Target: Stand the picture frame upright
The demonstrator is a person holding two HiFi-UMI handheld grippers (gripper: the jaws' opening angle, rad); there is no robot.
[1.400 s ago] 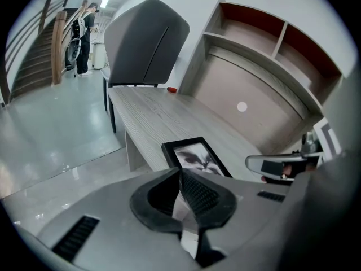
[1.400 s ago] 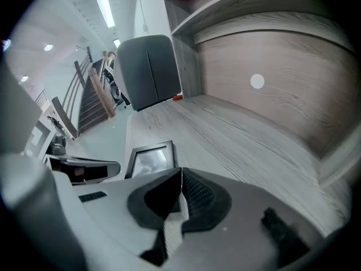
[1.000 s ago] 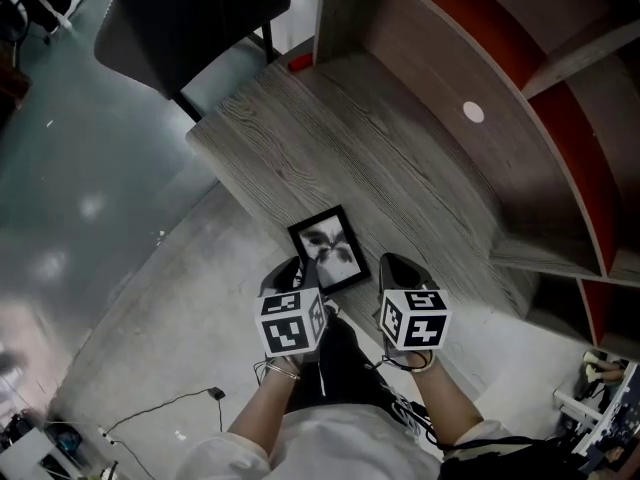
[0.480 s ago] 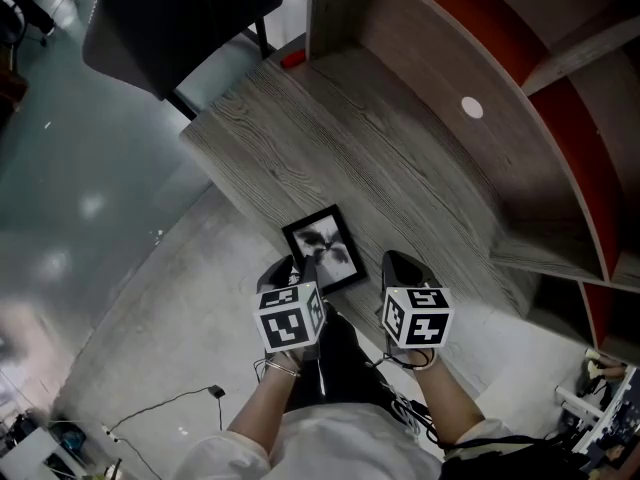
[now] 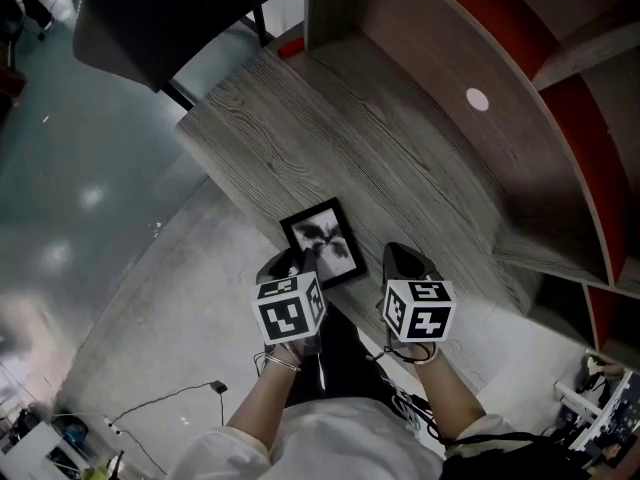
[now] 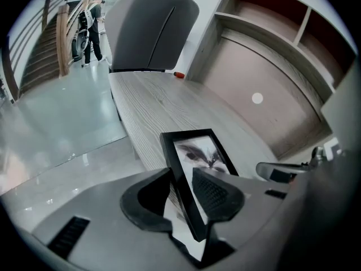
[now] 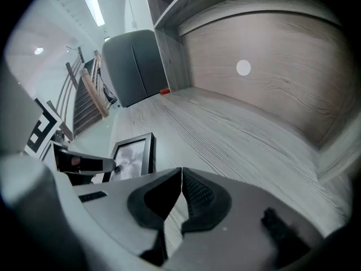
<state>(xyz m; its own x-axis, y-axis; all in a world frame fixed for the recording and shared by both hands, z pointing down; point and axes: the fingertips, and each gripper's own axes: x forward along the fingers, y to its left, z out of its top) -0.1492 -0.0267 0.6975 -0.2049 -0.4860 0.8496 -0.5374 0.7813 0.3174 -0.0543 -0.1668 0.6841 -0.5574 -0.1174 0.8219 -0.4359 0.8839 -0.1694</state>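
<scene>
**Wood-grain desk, picture frame between loosened jaws**

Grey wood-grain desk (image 5: 400, 158) runs beneath a curved back panel and red-lined shelving. A dark chair (image 5: 170, 18) stands at its far end, over a pale polished floor (image 5: 120, 298). Near the desk's front edge is the black picture frame (image 5: 324, 242), its monochrome print facing up towards the head view. Whether it lies flat or leans back cannot be told. The left hand-held gripper (image 6: 181, 178) straddles the frame's near left edge. Its jaws have just been opening and now stand wide, released, with that edge between them. The right hand-held gripper (image 7: 180, 180) hovers just beside the frame over bare desk, jaws clenched together on nothing. A small white disc (image 5: 477, 99) marks the back panel.
</scene>
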